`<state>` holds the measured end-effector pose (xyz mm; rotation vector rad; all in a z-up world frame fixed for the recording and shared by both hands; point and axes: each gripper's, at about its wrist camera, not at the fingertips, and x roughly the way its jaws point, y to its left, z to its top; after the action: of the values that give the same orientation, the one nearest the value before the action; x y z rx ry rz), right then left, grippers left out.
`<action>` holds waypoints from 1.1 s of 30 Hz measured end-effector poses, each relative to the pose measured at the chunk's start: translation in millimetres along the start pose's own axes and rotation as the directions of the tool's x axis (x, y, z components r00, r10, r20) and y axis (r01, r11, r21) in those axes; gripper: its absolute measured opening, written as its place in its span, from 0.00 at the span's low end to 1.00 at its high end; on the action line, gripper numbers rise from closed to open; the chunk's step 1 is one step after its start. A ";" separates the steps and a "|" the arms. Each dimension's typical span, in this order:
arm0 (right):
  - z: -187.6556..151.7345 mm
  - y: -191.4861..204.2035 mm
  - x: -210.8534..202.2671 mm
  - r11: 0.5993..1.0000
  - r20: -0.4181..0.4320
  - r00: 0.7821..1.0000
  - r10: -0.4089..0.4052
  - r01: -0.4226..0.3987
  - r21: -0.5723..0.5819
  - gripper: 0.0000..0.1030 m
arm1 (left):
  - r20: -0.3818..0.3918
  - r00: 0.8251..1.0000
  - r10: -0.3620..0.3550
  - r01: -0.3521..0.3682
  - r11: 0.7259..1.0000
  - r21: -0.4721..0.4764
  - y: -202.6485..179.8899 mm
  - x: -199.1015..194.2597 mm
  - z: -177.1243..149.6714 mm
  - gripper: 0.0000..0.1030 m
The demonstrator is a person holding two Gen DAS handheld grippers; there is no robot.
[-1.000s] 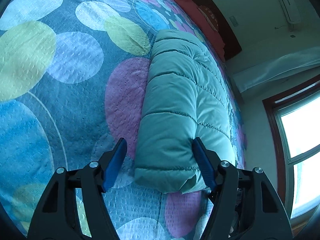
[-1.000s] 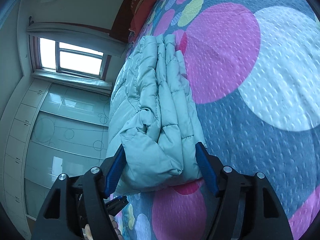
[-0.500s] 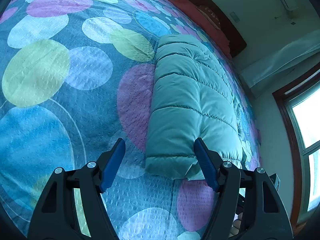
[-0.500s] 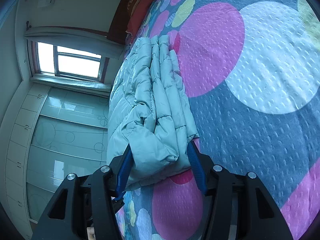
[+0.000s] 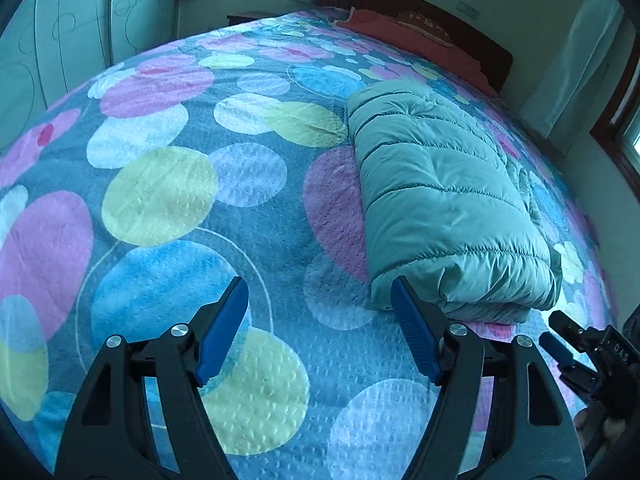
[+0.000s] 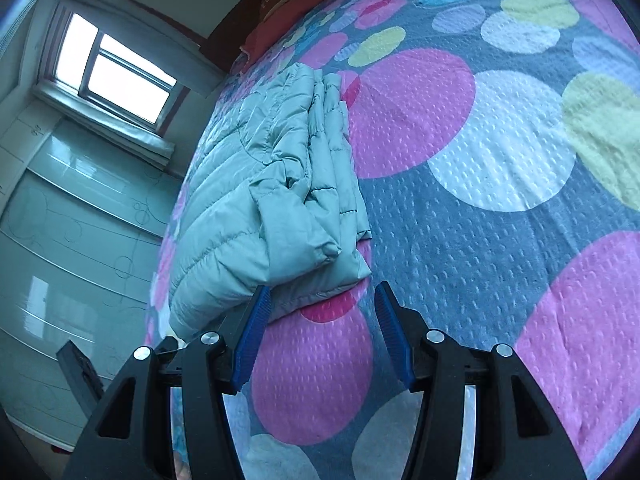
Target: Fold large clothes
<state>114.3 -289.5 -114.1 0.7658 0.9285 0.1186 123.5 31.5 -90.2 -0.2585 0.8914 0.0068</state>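
From the left wrist, a folded jacket is seen near the bed's right edge, before a red pillow; the left gripper is spread wide, empty. From the right wrist, the right gripper is held wide, empty, by the jacket's near end.

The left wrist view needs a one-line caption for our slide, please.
Open left gripper hovers beside the folded teal puffer jacket on a polka-dot bedspread.

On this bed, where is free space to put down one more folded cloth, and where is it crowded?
Free: the wide bedspread left of the folded jacket, and the strip between the jacket's near end and the open left gripper. Crowded: the jacket's right side near the bed edge, where the open right gripper waits, and the red pillows at the headboard.
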 end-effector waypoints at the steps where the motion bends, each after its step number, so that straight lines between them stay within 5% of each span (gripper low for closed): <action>1: -3.0 5.1 -2.1 0.999 0.005 1.000 -0.029 0.030 -0.026 0.56 | 0.018 1.000 0.019 -0.019 1.000 0.019 -1.5 -4.6 -1.9 0.77; 14: -40.7 53.9 -16.6 0.889 0.139 0.934 -0.330 0.357 -0.286 0.67 | 0.070 0.994 0.084 -0.094 0.985 0.146 -20.7 -34.1 -30.2 0.86; 33: -61.7 107.1 -60.8 0.811 0.315 0.889 -0.331 0.439 -0.387 0.73 | 0.190 0.978 0.080 -0.114 0.978 0.172 -41.2 -91.4 -24.5 0.91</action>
<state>54.1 -202.0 -26.4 0.1399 0.7734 -0.1166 51.7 -4.7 -25.4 -0.0412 0.7160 0.0392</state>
